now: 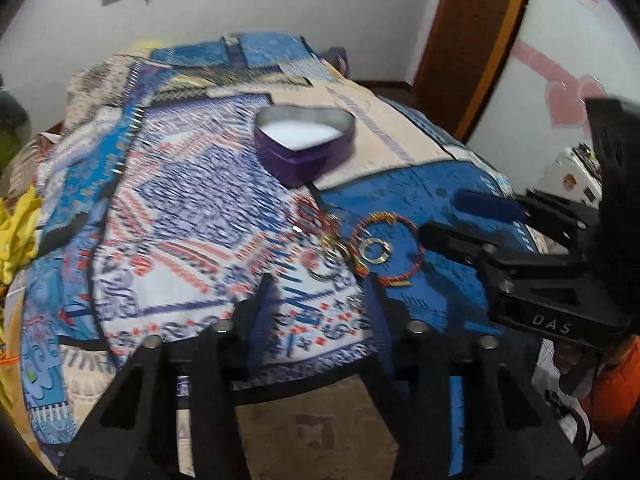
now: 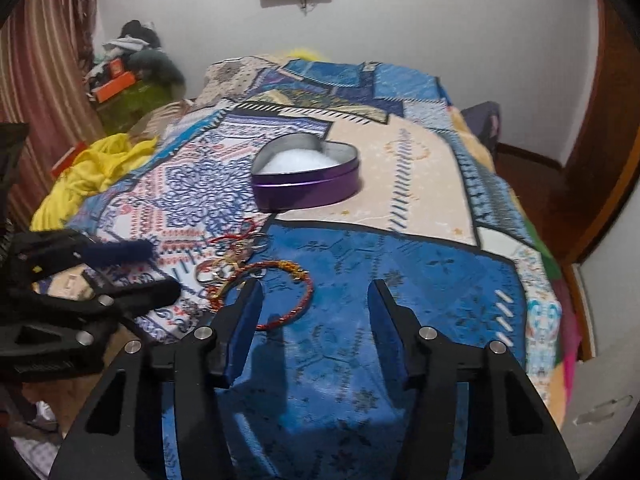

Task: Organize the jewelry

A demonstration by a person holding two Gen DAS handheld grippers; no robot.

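Nothing appears sorted yet. The purple heart-shaped metal tin [image 2: 306,184] sits open on the patchwork-quilted bed [image 2: 420,280], showing only its white padded lining, with no jewelry visible inside. The jewelry lies in a loose cluster on the quilt nearer the edge, well short of the tin: a red-and-gold beaded bangle [image 1: 386,250], a gold ring [image 1: 375,250] inside its loop, and a tangle of red cord and metal rings [image 1: 324,240] just beside it. Both left tongs [image 1: 320,292] and right tongs [image 2: 316,300] are spread and hold nothing, hovering near the pile; the right tongs' left finger overlaps the bangle in its own view. By my judgement, every piece remains to be moved into the tin.
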